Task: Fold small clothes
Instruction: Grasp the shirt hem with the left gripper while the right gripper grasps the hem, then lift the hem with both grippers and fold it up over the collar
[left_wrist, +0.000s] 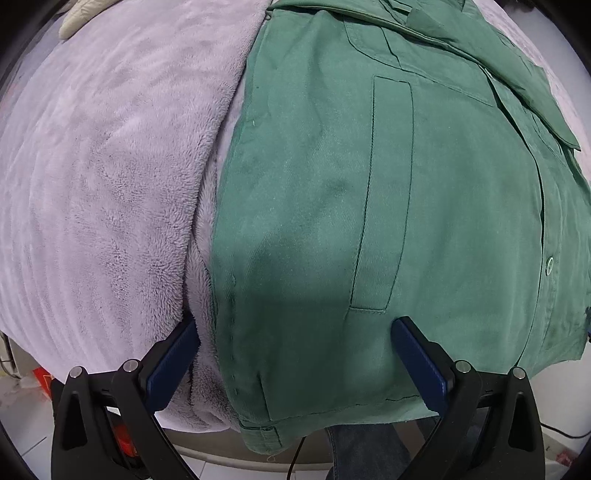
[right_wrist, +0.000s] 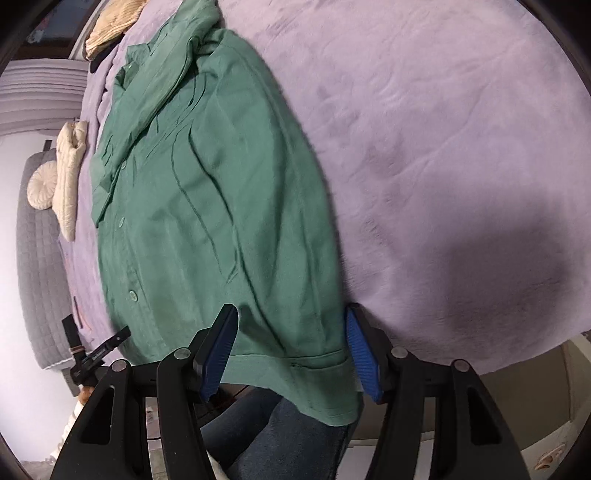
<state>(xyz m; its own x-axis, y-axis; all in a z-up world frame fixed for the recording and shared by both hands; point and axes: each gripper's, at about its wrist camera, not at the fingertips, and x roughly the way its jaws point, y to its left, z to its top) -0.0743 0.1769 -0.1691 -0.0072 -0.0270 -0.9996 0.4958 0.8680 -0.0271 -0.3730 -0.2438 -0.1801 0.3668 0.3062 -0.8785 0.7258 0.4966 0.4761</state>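
soft, light green shirt (right_wrist: 207, 206) on purple blanket (right_wrist: 443, 147); best pinched at hem corners, probably; both left gripper (left_wrist: 295, 332) and right gripper (right_wrist: 291, 325) gaping, empty.

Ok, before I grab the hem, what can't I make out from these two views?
- Left wrist view: the green shirt runs off the top and right edges, so its collar and far side are cut off.
- Right wrist view: the shirt's hem corner hangs past the bed edge over a denim-clad leg; its underside is hidden.
- Right view: whether the right claw touches cloth is unclear.
- Both views: fisheye bending warps the purple blanket.
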